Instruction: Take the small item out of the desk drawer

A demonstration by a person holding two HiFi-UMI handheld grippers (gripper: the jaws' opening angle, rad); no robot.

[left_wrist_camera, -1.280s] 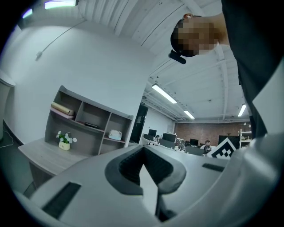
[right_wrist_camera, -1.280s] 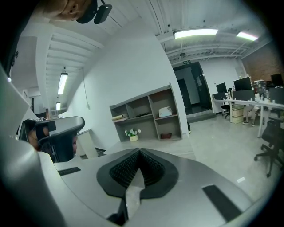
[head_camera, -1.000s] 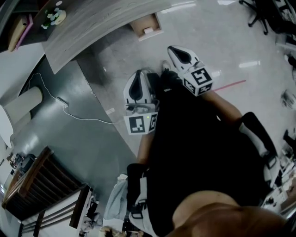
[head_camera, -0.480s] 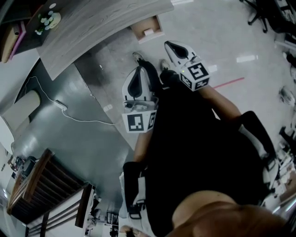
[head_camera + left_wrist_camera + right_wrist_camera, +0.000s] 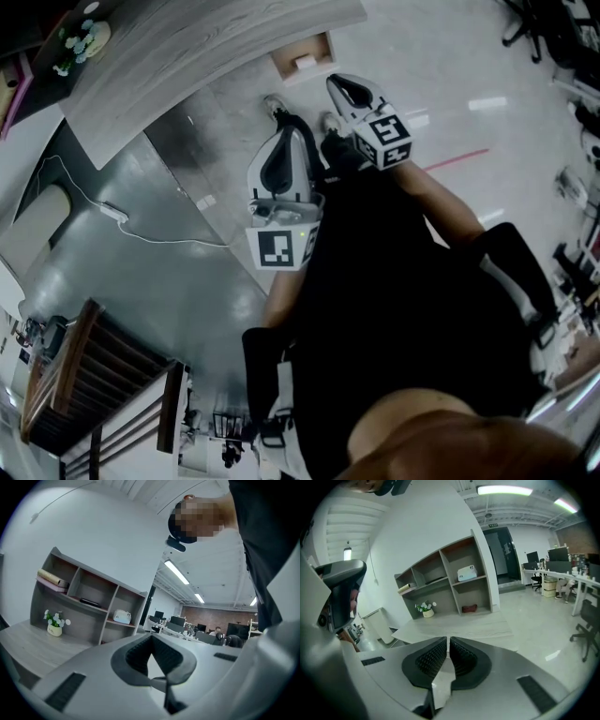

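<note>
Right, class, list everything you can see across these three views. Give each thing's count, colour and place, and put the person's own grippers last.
Desk: one, grey wood grain, upper left in the head view.
Drawer: one, tan, open under the desk's edge.
Small item: one, white, inside the drawer.
Shelf unit: one, grey, at the desk's back by the wall.
Flower pot: one, white flowers, on the desk before the shelf unit.
Box: one, white, in the shelf unit's right column.
Cable: one, white, on the floor at the head view's left.
Left gripper: one, white, jaws together, empty.
Right gripper: one, white, jaws together, empty.
</note>
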